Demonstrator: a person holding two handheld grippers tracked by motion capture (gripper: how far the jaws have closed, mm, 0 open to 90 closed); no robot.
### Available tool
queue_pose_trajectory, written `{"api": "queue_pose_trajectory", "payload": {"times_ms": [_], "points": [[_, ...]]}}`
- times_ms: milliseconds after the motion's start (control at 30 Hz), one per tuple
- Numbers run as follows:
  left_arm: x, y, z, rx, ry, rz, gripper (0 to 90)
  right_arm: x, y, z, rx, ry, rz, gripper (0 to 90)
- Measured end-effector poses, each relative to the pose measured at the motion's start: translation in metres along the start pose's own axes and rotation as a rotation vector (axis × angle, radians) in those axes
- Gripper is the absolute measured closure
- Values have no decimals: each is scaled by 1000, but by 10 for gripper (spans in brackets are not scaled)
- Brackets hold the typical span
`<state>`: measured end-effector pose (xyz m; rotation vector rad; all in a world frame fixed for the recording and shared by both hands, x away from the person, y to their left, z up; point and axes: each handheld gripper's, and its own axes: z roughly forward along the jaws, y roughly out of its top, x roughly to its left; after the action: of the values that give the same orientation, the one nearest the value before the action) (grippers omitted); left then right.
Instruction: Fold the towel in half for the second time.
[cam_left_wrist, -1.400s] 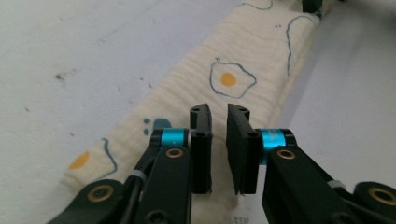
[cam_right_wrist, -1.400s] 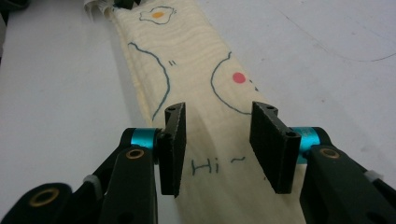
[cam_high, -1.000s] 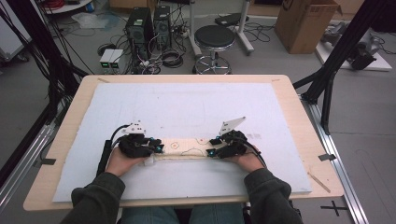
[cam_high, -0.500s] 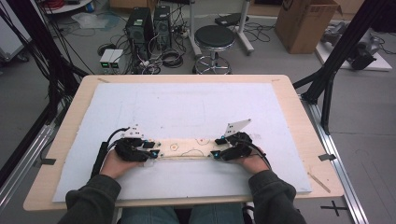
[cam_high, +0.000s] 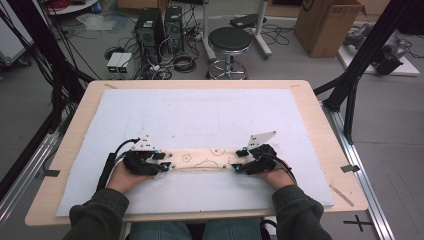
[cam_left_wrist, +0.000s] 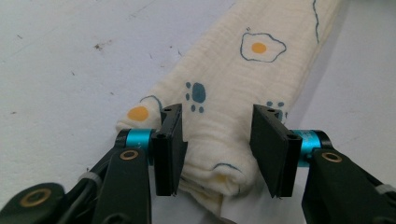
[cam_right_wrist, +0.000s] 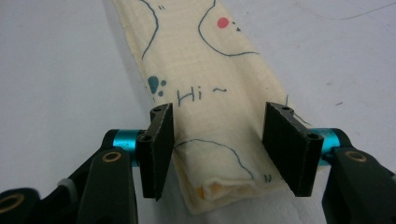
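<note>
From the high view, your left gripper (cam_high: 162, 161) and right gripper (cam_high: 239, 160) face each other over the white mat (cam_high: 200, 115) on the tabletop (cam_high: 320, 125), and the folded cloth (cam_high: 202, 160) lies as a long strip stretched between them, one end at each gripper. In the left gripper view, your left gripper (cam_left_wrist: 217, 140) has just been opening; its jaws stand partly apart with the rolled end of the cloth (cam_left_wrist: 219, 107) between them, the left pad against the fabric, the right pad just clear of it. In the right gripper view, your right gripper (cam_right_wrist: 217, 144) has also just been opening; its jaws stand partly apart astride the folded end of the cloth (cam_right_wrist: 205, 93), neither pad pressing it, and the strip runs straight away from the jaws.
</note>
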<state>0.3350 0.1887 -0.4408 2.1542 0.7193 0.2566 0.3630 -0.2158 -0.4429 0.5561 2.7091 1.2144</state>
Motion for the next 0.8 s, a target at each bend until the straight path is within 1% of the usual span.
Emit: {"api": "queue_pose_trajectory", "payload": {"times_ms": [167, 267, 367, 400, 433, 500, 533, 600, 667, 700, 800], "points": [[0, 0, 0, -1, -1, 0, 539, 0, 0, 1, -6, -2, 2, 431], [1, 0, 0, -7, -3, -16, 532, -1, 0, 1, -13, 3, 18, 421], [0, 2, -3, -22, -11, -16, 503, -1, 1, 1, -37, 9, 45, 395], [0, 2, -4, -37, -11, -23, 498, -1, 1, 0, -43, 9, 50, 390], [1, 3, -6, -44, -8, -22, 488, -1, 1, 0, -50, 9, 66, 384], [2, 3, -10, -76, -4, -44, 464, -4, 1, -2, -75, 0, 87, 366], [3, 4, -12, -86, 0, -53, 453, -4, 1, -4, -82, -3, 105, 359], [5, 4, -15, -108, 8, -77, 432, -7, 1, -7, -111, -11, 126, 344], [6, 4, -17, -120, 15, -90, 418, -9, 1, -9, -121, -26, 146, 324], [6, 4, -18, -124, 16, -94, 414, -11, 1, -11, -128, -33, 167, 317], [6, 4, -18, -125, 22, -95, 399, -13, 0, -13, -134, -53, 188, 309]]}}
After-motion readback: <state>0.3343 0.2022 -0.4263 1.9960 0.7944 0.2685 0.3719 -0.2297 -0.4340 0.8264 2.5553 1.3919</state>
